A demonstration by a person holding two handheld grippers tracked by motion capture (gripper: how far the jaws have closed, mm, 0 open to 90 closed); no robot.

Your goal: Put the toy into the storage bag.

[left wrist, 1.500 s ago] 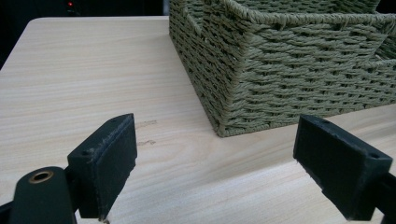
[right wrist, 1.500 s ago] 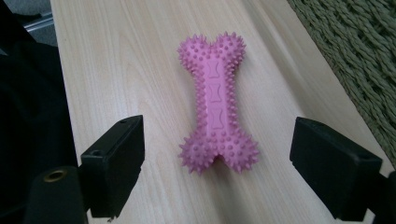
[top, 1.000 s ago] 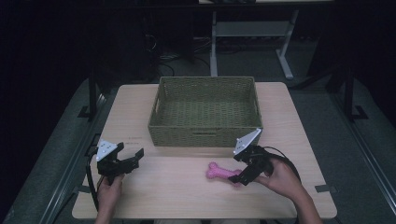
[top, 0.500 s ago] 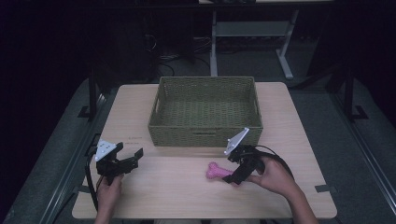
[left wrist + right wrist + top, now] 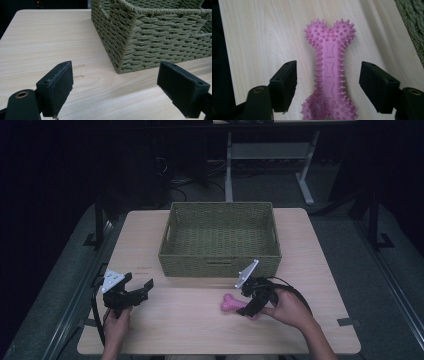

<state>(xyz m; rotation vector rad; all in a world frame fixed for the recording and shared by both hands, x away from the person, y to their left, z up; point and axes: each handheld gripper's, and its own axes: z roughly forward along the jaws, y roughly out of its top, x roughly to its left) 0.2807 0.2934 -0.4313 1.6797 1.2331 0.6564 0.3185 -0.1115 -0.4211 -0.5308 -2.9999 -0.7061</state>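
Pink spiked bone toy [image 5: 329, 75] lies on the table just in front of the woven basket [image 5: 220, 255], long axis running straight between the right gripper's [image 5: 328, 86] closing, not-yet-touching jaws; left gripper [image 5: 115, 87] gapes idle.

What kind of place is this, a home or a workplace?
Probably a lab or workshop set up for recording, not a home. A light wooden table stands in a dark room, loose cables lie on the floor behind it, and a metal desk frame stands farther back.
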